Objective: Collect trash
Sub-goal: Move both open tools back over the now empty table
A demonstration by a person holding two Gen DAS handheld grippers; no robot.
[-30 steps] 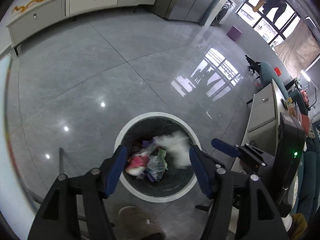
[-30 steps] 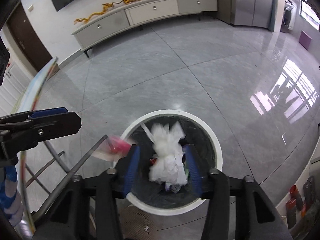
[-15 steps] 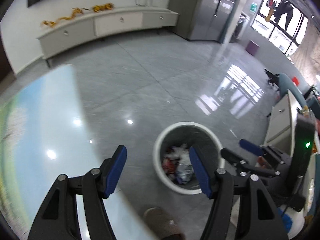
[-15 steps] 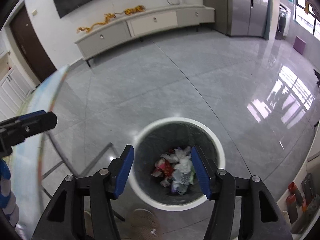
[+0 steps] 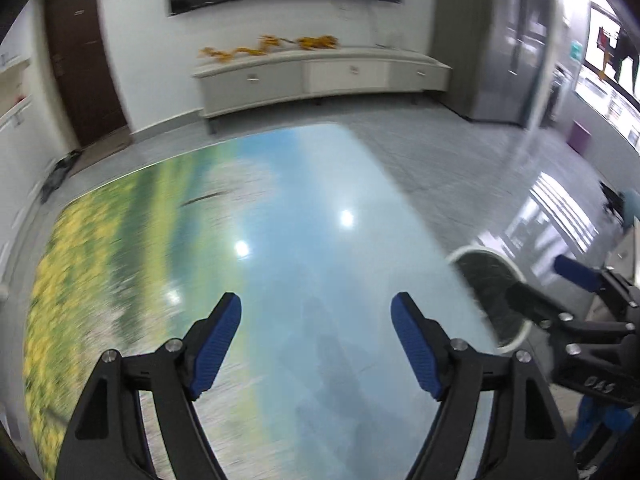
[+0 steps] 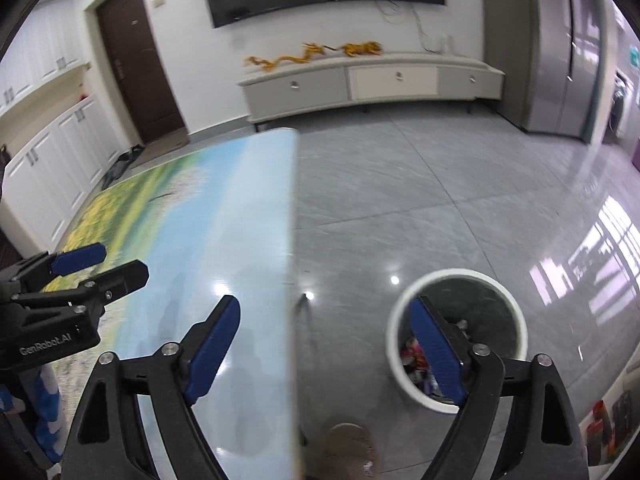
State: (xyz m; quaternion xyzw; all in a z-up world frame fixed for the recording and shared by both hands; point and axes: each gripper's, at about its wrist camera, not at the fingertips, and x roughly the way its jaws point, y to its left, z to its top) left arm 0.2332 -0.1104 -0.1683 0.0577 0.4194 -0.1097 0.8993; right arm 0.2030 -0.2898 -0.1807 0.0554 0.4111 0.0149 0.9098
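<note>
The left gripper [image 5: 316,332] hangs over a glossy table top [image 5: 280,240] printed with a sky-and-meadow scene. Its jaws are opening, and nothing lies between the blue pads [image 5: 218,340]; only the bare printed surface shows in the gap. No loose trash is visible on the table near these fingers, though the view is blurred by motion.

Off past the right-hand finger of the left gripper, beyond the table's edge, stands the white-rimmed trash bin [image 5: 516,336] on the grey tiled floor [image 5: 460,168], partly hidden by the right gripper [image 5: 576,280], which reaches in from that side.

In the right wrist view, the left gripper [image 6: 80,268] shows at the left edge above the table top [image 6: 240,220]. The right gripper [image 6: 328,344] straddles the table's edge: its left finger is over the table, its right finger [image 6: 438,356] over the trash bin [image 6: 516,320]. Its jaws are opening too, spread wide, with nothing held between them. The collected trash [image 6: 414,354], a jumble of red, white and other scraps, lies at the bottom of the bin, just beside and partly behind the right finger. A tan slipper [image 6: 348,448] rests on the floor [image 6: 440,200] below the gap between the fingers.
</note>
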